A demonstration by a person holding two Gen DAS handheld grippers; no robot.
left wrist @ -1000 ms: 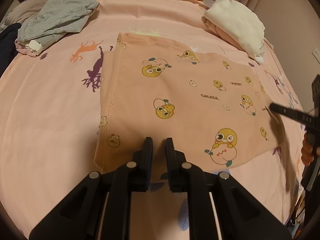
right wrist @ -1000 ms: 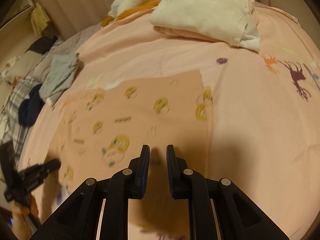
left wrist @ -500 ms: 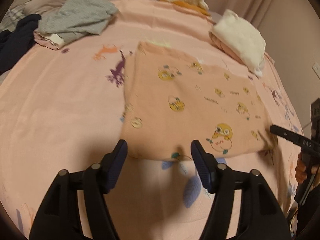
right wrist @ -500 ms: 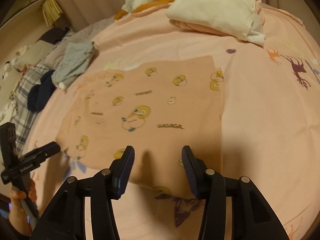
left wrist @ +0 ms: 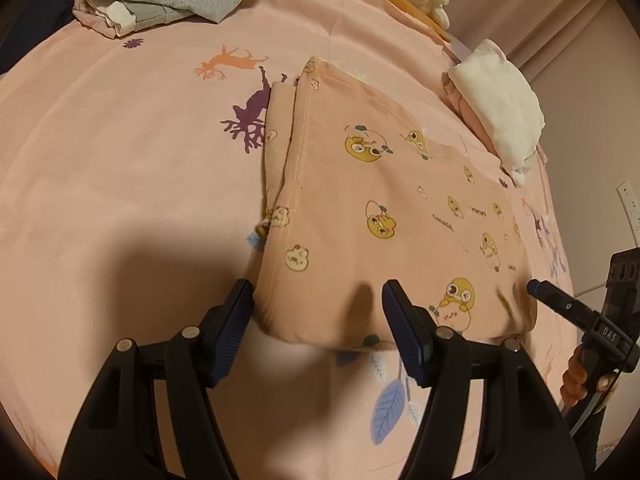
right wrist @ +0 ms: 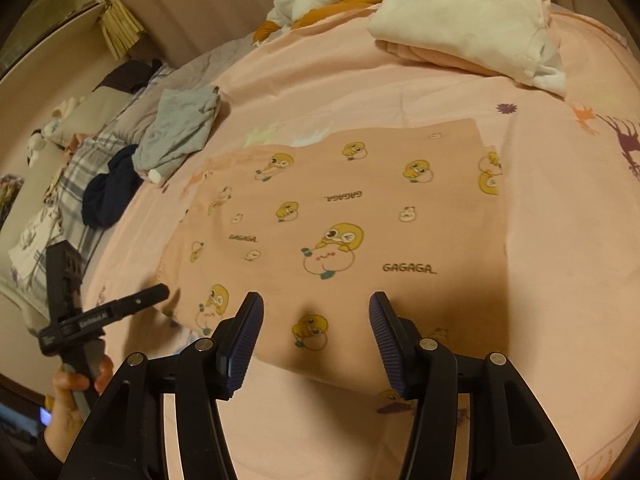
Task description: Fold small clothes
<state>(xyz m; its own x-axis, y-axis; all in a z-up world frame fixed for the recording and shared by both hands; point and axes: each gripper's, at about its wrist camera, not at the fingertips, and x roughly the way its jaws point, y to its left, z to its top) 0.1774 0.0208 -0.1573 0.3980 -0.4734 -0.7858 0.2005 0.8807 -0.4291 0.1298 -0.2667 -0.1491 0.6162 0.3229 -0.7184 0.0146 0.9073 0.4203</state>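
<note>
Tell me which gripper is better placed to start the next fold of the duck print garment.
Probably the left gripper: open at the duck print garment's near corner, by its layered side edge. The right gripper is open mid-hem.

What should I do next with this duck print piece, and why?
Probably bring both open grippers down onto the near edge and pinch it for another fold. The left gripper and right gripper hover open and empty over the near hem of the peach duck-print garment, which lies flat on the pink bedsheet.
</note>
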